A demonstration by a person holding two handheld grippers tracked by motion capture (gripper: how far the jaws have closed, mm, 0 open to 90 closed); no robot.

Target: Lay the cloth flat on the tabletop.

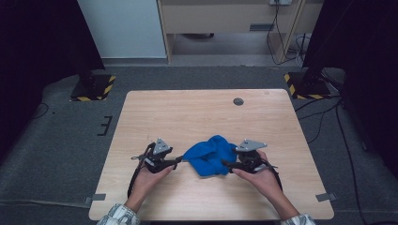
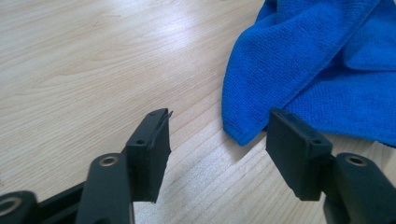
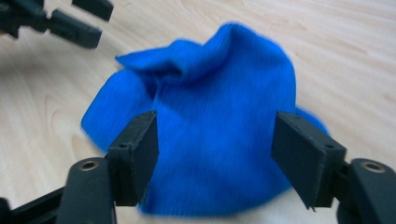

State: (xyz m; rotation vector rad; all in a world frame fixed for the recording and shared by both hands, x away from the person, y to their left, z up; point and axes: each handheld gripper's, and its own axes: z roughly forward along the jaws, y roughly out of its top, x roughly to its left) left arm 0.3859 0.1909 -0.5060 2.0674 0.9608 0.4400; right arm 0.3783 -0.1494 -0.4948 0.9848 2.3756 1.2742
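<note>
cloth: blue microfibre cloth [image 1: 210,156] bunched near table [image 1: 197,112] front edge, midway | left gripper [image 2: 217,135]: jaws apart, empty, cloth corner just ahead-right | right gripper [image 3: 215,154]: jaws apart, empty, cloth heap directly ahead, nearer

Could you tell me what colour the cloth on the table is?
Bright blue cloth, clearest in the right gripper view.

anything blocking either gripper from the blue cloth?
Nothing visible. The blue cloth lies crumpled on the table between the left gripper and right gripper. Both sets of jaws stand open and empty, with bare wood or cloth ahead.
</note>
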